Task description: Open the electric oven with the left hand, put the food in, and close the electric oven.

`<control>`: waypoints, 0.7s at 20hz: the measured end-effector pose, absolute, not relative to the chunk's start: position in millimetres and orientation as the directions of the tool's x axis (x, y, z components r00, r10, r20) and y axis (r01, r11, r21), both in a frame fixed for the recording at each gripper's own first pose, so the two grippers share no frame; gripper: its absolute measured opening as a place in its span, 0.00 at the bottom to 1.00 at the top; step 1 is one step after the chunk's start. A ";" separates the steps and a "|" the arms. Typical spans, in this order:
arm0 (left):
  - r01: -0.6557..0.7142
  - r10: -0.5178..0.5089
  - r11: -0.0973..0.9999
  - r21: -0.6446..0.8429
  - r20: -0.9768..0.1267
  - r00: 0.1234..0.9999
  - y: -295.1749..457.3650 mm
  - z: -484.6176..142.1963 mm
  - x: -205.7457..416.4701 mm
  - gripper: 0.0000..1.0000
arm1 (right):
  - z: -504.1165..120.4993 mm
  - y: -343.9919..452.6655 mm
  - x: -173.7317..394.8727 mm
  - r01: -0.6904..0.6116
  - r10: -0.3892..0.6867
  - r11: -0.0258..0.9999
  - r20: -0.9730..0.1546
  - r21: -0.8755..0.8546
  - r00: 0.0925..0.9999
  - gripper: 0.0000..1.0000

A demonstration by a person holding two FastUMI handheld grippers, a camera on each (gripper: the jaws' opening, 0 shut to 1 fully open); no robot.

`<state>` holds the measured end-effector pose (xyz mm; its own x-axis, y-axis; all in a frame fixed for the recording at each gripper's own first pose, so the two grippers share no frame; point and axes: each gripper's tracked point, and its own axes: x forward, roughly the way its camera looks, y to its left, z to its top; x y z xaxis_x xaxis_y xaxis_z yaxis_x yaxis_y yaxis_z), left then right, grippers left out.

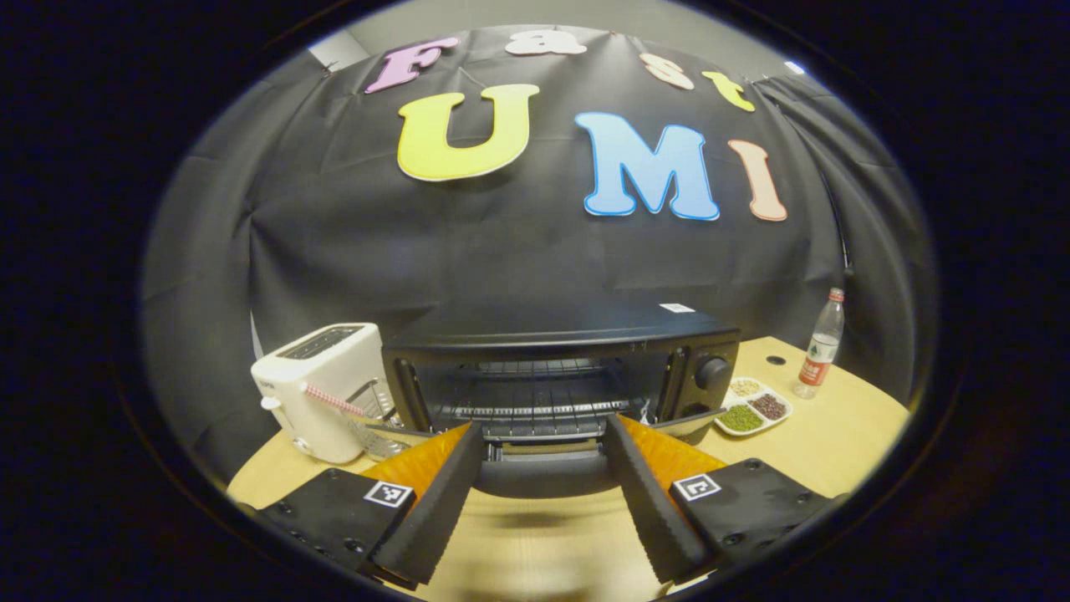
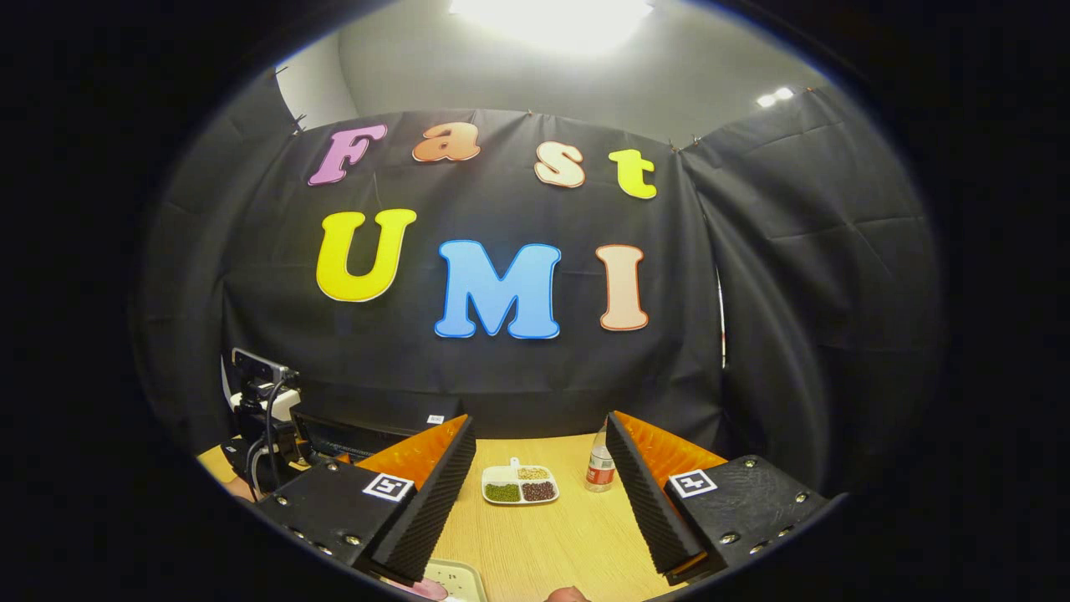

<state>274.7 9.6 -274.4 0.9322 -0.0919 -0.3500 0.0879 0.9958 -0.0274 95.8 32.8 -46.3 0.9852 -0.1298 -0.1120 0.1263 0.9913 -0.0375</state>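
Wooden table (image 1: 836, 443) under both grippers. Left gripper (image 1: 543, 493) has fingers apart, holding nothing, just before the oven (image 1: 560, 368), whose door (image 1: 543, 468) hangs open, rack bare. Right gripper (image 2: 543, 493), right of the oven, is spread and empty. Opening looks done; loading and closing remain. Food: possibly the dish (image 2: 520, 485) right of the oven; I cannot tell.
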 end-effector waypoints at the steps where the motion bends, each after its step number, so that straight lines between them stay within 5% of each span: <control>1: 0.084 -0.088 0.996 -0.028 -0.355 0.931 9.9 -276.5 269.7 0.99 | -45.7 32.7 95.1 0.119 -0.123 0.992 -0.113 -0.038 0.986 0.95; 14: 0.059 -0.063 0.998 -0.025 -0.472 0.880 5.6 -331.6 218.3 0.98 | -49.4 18.9 73.5 0.091 -0.095 0.995 -0.140 -0.036 0.986 0.95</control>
<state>218.3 5.6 -331.6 0.8796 -0.0634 -0.4715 0.0585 0.9980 -0.0249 73.5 18.9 -49.4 0.9856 -0.0948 -0.1404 0.0906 0.9952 -0.0357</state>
